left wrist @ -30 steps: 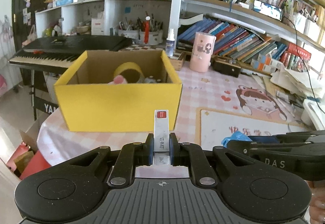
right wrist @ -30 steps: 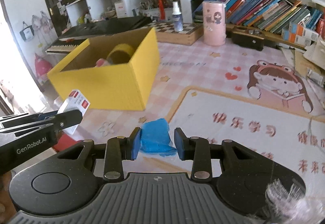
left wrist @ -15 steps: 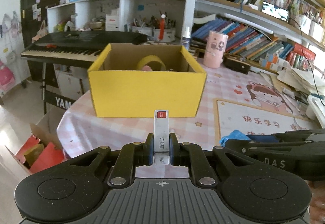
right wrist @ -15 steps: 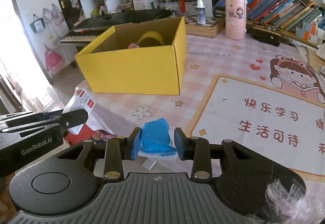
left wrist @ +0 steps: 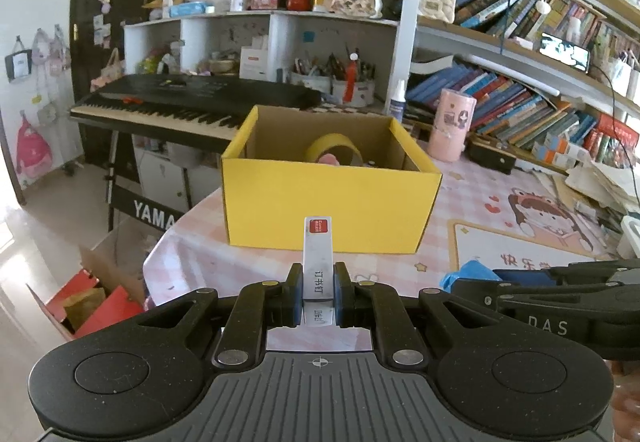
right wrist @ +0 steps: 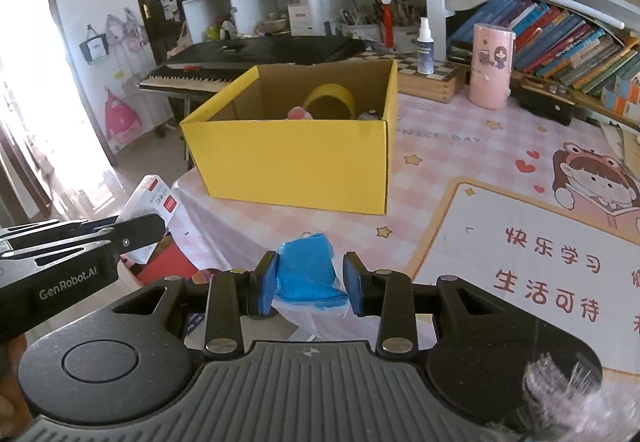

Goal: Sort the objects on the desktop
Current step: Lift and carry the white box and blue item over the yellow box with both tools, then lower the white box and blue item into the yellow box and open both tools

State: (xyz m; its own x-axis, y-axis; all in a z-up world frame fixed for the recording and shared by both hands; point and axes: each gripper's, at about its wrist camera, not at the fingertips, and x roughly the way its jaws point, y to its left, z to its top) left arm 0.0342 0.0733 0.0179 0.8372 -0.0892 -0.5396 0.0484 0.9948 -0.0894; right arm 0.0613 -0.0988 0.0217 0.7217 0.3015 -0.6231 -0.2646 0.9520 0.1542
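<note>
Currently, step in hand: both loads are picked up and are being carried toward the yellow box (left wrist: 330, 209); nothing from either gripper is in it yet.
Left gripper (left wrist: 317, 294): jaws nearly closed, pads pinching a slim white staple box (left wrist: 318, 258) that stands upright between them, its red label at the top end.
Right gripper (right wrist: 308, 282): jaws partly apart, clamped on a soft blue object in clear wrap (right wrist: 308, 270); what it is exactly cannot be told.
Where the loads sit: both are held in the air at the near edge of the table (right wrist: 440, 145), short of the yellow box and below the level of its rim.
Yellow box: open-topped, standing on the pink checked tablecloth near the table's left end; a yellow tape roll (right wrist: 330, 99) and a pink item (right wrist: 298, 113) already lie inside.
Side by side: in each wrist view the other gripper shows at the frame edge, so the two hands are close together.
Next move, judged: each gripper needs to rise above the front wall, go forward over the opening, then let go.
Care needed: the hands should enter one at a time or well spread, since the opening is shared, and the drop should land beside the tape roll.
Progress, judged: partway through, as some items are boxed and two are in transit.
</note>
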